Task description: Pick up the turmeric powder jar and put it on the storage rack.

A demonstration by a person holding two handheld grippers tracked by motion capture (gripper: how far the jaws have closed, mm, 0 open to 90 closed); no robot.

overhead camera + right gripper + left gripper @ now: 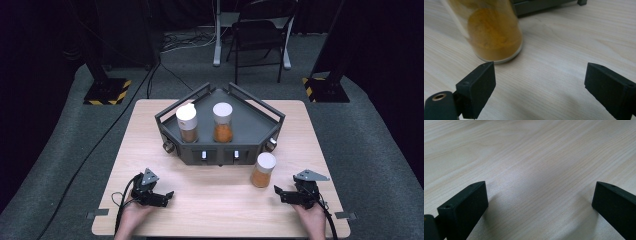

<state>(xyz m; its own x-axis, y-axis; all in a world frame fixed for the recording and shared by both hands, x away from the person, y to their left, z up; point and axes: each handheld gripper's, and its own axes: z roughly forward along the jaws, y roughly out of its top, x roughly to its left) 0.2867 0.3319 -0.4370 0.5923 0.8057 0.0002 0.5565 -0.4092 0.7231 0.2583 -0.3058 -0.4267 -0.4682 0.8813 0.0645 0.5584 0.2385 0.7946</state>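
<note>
While we wait at the table's near edge:
right gripper: jaws apart, empty, facing jar at 11 o'clock for pickup
left gripper: released, parked
rack: two jars

Black left gripper, black right gripper, grey three-cornered top plates, trailing black cables, blocky fingers

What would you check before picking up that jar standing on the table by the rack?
1. Jar on the table upright, lid on: ok.
2. Right hand-held gripper open, nothing between its jaws: ok.
3. Jar lined up between those jaws: not ok, it stands off to one side.
4. Free slot in the rack beside the two jars: ok.
5. Left hand-held gripper open and apart from the jars: ok.
</note>
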